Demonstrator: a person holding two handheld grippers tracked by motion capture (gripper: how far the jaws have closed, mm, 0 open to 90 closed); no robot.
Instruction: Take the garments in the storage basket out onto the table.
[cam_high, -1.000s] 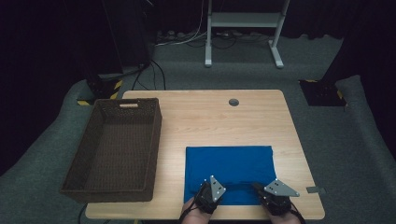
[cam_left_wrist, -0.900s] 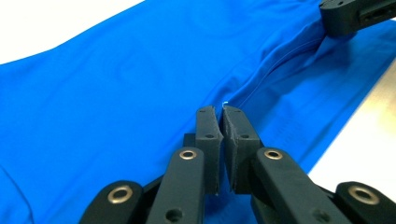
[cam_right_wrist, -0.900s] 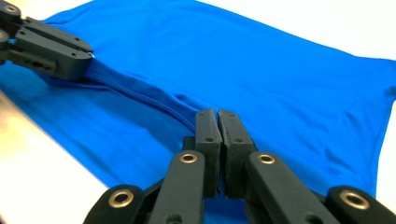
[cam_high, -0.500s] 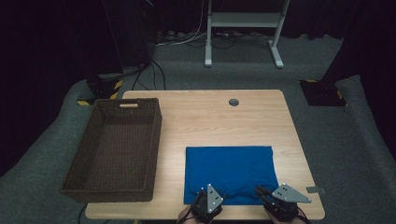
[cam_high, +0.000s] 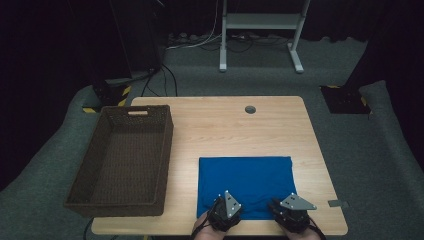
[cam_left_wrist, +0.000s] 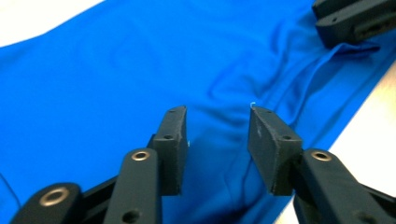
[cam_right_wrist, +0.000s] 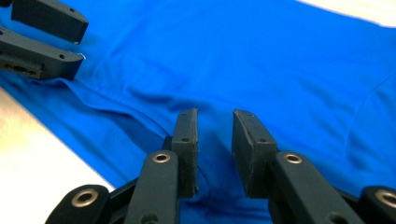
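A blue cloth (cam_high: 245, 180) lies folded flat on the near right part of the wooden table (cam_high: 225, 130). Both grippers sit at its near edge, jaws pointing over it. My left gripper (cam_high: 223, 206) is at the near left corner. In the left gripper view its jaws (cam_left_wrist: 217, 119) stand apart above wrinkled blue cloth (cam_left_wrist: 116, 79), pads off it. My right gripper (cam_high: 289, 207) is at the near right corner, and its jaws (cam_right_wrist: 215, 119) are parted over the cloth (cam_right_wrist: 261, 56). Both pairs of jaws have just been opening, with nothing gripped between them.
A dark woven basket (cam_high: 167, 150), empty, stands on the table's left side. A round cable hole (cam_high: 250, 109) sits near the far edge. A white metal frame (cam_high: 260, 22) and cables stand on the carpet beyond the table.
Both grippers have drawn back a little toward the table's near edge. The blue cloth lies where it was.
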